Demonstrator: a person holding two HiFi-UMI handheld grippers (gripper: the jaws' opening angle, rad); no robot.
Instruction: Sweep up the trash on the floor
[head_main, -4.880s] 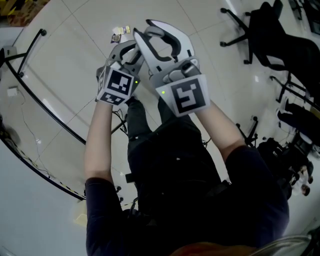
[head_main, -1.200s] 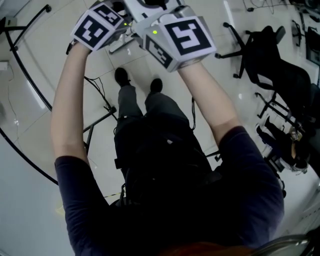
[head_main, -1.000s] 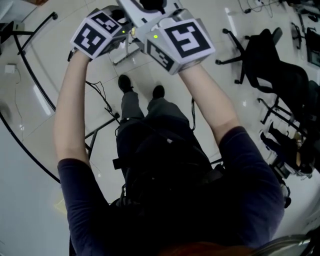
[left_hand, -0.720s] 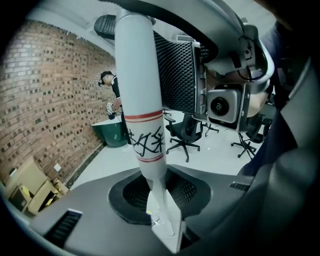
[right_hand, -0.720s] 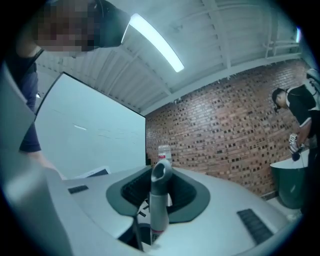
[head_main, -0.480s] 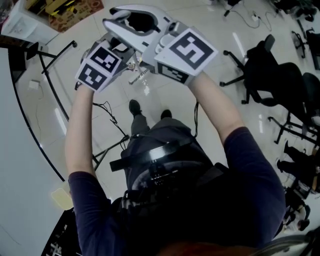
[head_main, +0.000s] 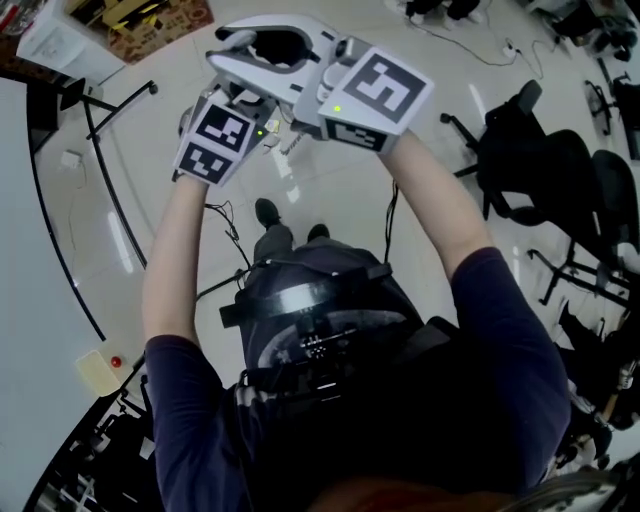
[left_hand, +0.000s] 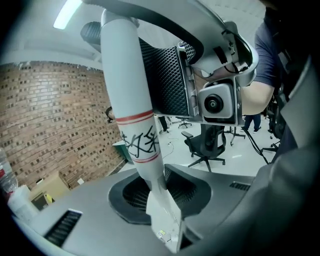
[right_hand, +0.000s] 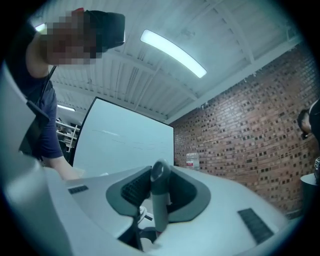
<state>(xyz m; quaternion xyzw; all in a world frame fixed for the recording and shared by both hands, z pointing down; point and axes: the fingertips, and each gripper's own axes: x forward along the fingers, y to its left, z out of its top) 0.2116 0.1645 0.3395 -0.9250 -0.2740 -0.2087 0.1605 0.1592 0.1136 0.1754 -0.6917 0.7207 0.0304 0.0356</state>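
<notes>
- Evidently both tools are loaded. The left gripper (left_hand: 161, 197) has its jaws clamped on a white pole (left_hand: 127, 85), with the pads pressing it from either side. The pole runs up and away from the jaws, and red bands and black handwriting sit just past the pads.
- The right gripper (right_hand: 158, 212) has its jaws closed on a slim grey handle (right_hand: 160, 177). The handle's rounded end stands just proud of the pads.
- I judge the pole to be a broom stick and the grey handle to belong to a dustpan. One tool per hand would let one sweep while the other catches.
- The two grippers sit close together, the right just above and beside the left. From the left gripper's side, the right one fills the space directly behind the pole.
- Both are held up in front of the person, well above the floor (head_main: 340, 190). That reads as a carrying posture rather than a sweeping one, since neither tool's working end is in view.
- The trash shows in none of the views. Below the grippers, the floor around the person's shoes (head_main: 266, 211) shows only a cable, so I judge the sweeping has not begun.
- Farther out, office chairs (head_main: 540, 170) stand well to the right of the grippers. A brick wall (left_hand: 45, 120) lies beyond the jaws.
</notes>
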